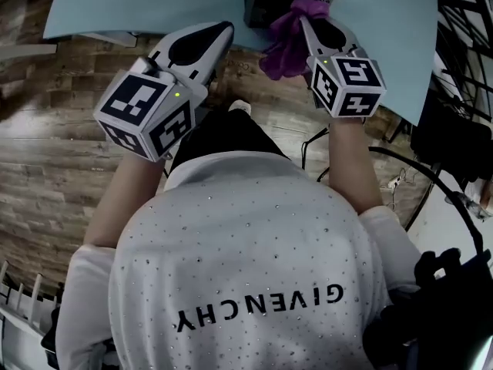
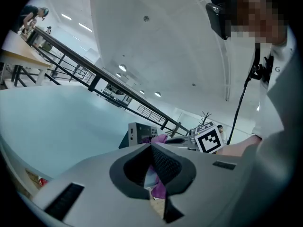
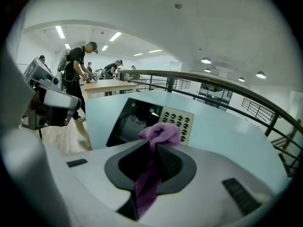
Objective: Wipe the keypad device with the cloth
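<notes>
Right gripper view: the right gripper (image 3: 152, 144) has its jaws clamped on the purple cloth (image 3: 161, 132), bunched just before the keypad device (image 3: 178, 122) on the pale blue table (image 3: 227, 126). The left gripper (image 2: 151, 145) has its jaws together, empty.

cloth (image 3: 160, 135): purple
keypad device (image 3: 147, 115): black body, beige panel, dark round buttons
desk (image 1: 139, 6): pale blue
floor (image 1: 54, 153): brown wood planks
left gripper (image 1: 223, 31), right gripper (image 1: 305, 21): light grey, black-and-white marker cubes
shirt (image 1: 246, 237): white, shiny dots, black lettering
</notes>
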Available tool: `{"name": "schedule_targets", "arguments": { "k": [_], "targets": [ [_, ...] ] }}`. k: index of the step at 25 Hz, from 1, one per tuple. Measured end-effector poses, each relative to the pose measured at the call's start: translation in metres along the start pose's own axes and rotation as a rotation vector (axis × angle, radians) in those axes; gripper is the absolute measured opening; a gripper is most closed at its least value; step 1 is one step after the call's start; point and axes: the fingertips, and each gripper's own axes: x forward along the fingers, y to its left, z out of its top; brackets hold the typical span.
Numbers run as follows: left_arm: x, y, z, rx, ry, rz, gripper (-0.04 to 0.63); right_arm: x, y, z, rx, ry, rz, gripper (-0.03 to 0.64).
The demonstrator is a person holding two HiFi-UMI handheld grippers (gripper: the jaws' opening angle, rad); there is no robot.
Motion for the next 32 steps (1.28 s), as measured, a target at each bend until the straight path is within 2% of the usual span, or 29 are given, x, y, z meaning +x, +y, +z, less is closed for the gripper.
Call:
{"name": "schedule_targets", "arguments": {
  "k": [3,9,11,14,17,19,21,25,29,31,32],
  "targets": [
    [-0.001,-0.004,-0.001,0.007,0.008,-0.008,0.006,-0.006,-0.022,-0.007,0.023,0.016,-0.065,0.048],
    [-0.001,-0.001,-0.001,0.01,-0.015,0.005,0.006,-0.008,-0.039,-0.022,0.024,0.036,-0.104,0.048],
    [-0.003,-0.004,0.008,0.022,-0.016,0.011,0.006,-0.011,-0.044,-0.021,0.066,0.032,-0.115,0.048],
    [-0.008,-0.005,0.011,0.019,-0.001,0.025,0.006,-0.015,-0.042,-0.018,0.2,0.03,-0.114,0.048],
    [-0.018,0.004,0.009,0.007,0.004,0.069,0.006,-0.011,-0.008,-0.004,0.306,-0.012,-0.016,0.046],
    [-0.027,0.008,0.01,0.007,-0.003,0.099,0.006,-0.003,0.027,0.005,0.302,-0.021,0.08,0.046],
    [-0.036,0.005,0.014,0.017,-0.014,0.1,0.006,0.004,0.058,0.01,0.26,-0.005,0.136,0.046],
    [-0.044,0.005,0.017,0.019,-0.027,0.103,0.006,0.013,0.091,0.011,0.173,0.036,0.183,0.046],
    [-0.037,0.001,0.022,0.029,-0.034,0.084,0.006,0.016,0.094,-0.002,0.098,0.073,0.196,0.046],
    [-0.034,-0.006,0.024,0.036,-0.041,0.072,0.006,0.013,0.084,-0.016,0.134,0.088,0.198,0.046],
    [-0.033,-0.008,0.024,0.037,-0.043,0.068,0.006,0.011,0.077,-0.021,0.2,0.086,0.203,0.046]
  ]
}}
